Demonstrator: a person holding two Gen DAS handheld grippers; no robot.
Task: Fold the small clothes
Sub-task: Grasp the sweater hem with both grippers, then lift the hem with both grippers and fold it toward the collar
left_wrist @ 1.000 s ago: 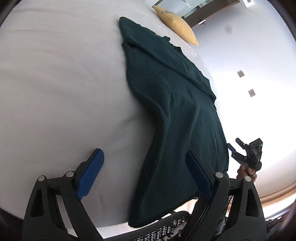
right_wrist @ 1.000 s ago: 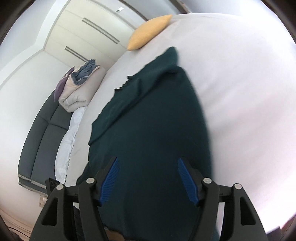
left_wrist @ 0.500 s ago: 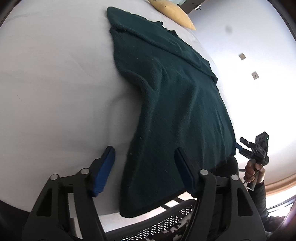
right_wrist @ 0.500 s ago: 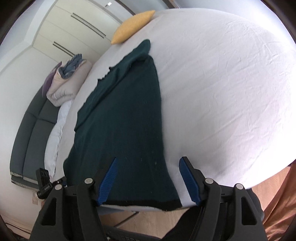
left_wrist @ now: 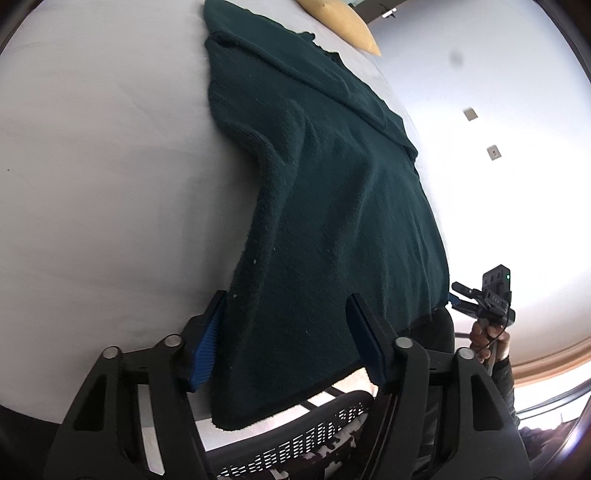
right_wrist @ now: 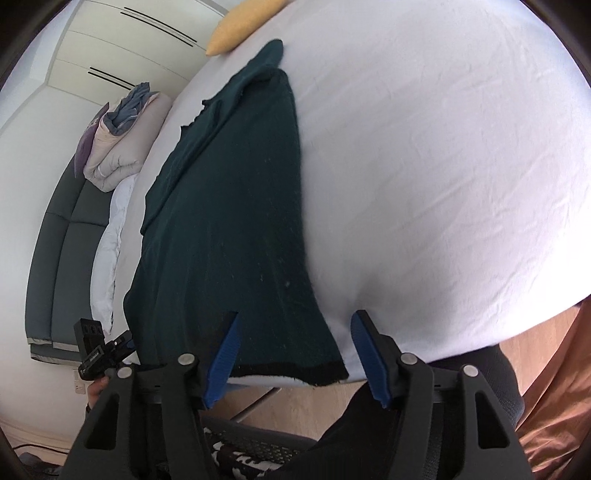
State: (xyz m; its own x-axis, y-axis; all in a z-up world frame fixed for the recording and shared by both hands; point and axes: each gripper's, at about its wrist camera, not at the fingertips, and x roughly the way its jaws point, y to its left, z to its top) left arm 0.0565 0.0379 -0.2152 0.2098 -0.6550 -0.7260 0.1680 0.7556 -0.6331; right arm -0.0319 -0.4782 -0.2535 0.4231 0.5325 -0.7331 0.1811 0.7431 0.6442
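Note:
A dark green knitted top (left_wrist: 332, 192) lies spread flat on the white bed (left_wrist: 103, 184), its hem hanging slightly over the near edge. My left gripper (left_wrist: 288, 332) straddles the hem's left corner. Its jaws are closing, with cloth between them and the pads not pressing on it. In the right wrist view my right gripper (right_wrist: 295, 350) straddles the top's (right_wrist: 236, 206) right hem corner. Its jaws are closing too, with nothing pinched. Each gripper also shows small in the other's view: the right gripper (left_wrist: 461, 295), the left gripper (right_wrist: 122, 341).
A yellow pillow (right_wrist: 240, 26) lies at the far end of the bed. Folded bedding (right_wrist: 118, 147) sits on a dark sofa (right_wrist: 59, 236) beside the bed. A mesh chair back (left_wrist: 295, 454) is below the grippers, over a wooden floor (right_wrist: 535, 332).
Both grippers have come closer to the hem, and the top now lies still and flat. The left jaws have narrowed, its left pad now at the cloth's edge.

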